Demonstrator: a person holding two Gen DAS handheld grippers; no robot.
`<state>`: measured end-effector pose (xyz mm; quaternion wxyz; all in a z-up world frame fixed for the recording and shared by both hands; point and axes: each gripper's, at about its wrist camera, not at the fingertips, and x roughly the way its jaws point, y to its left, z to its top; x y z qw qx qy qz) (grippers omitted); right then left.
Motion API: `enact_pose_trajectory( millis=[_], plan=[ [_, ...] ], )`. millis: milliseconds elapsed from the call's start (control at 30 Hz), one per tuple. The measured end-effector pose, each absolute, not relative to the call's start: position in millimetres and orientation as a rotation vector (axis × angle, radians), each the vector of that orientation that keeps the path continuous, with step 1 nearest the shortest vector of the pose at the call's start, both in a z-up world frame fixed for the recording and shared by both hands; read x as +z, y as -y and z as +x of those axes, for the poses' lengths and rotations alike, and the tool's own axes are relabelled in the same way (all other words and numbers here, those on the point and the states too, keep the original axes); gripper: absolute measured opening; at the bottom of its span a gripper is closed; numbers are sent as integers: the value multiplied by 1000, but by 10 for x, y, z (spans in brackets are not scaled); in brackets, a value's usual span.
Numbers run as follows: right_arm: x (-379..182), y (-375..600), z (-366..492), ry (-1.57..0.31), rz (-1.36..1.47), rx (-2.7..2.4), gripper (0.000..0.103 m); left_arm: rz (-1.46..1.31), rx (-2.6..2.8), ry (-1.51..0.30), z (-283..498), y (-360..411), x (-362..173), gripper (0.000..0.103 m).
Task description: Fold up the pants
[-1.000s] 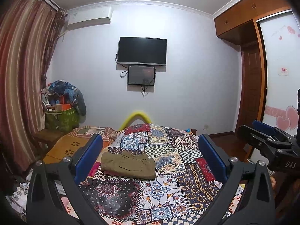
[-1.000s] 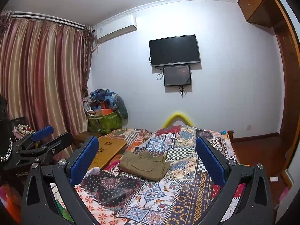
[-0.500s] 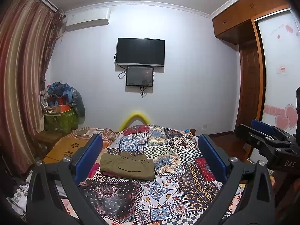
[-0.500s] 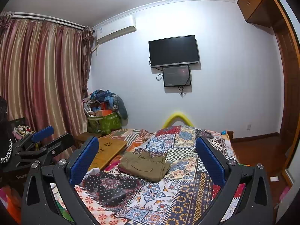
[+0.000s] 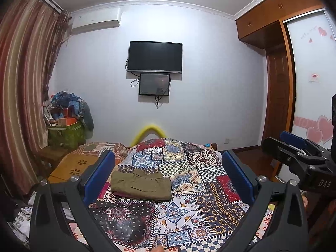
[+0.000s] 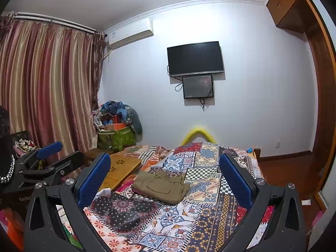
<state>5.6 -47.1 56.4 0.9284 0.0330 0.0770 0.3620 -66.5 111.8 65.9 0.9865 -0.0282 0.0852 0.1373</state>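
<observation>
Olive-green folded cloth pants (image 5: pixel 141 185): matt woven fabric, creased. Multicoloured patchwork bedspread (image 5: pixel 189 205): printed cloth, matt. Striped red-and-gold curtain (image 6: pixel 46 88): satin sheen. Brown wooden wardrobe (image 5: pixel 275 96): smooth, semi-gloss. Blue finger pads (image 6: pixel 93 179): textured, rubbery-looking, on matt black plastic frames.

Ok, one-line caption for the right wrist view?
Open right tongs raised above a patchwork bedspread where olive pants lie folded, the left tongs alongside.

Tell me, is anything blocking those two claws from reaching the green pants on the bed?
Nothing visible. Only bare patchwork bedspread lies between the open left gripper and the folded pants, likewise for the open right gripper.
</observation>
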Motion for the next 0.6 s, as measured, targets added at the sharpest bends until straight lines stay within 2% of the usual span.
enact_pose_trajectory(
  millis=[600],
  plan=[
    [564, 445, 47, -157, 55, 734, 103, -80, 262, -176, -661, -1159, 652, 103]
  ],
)
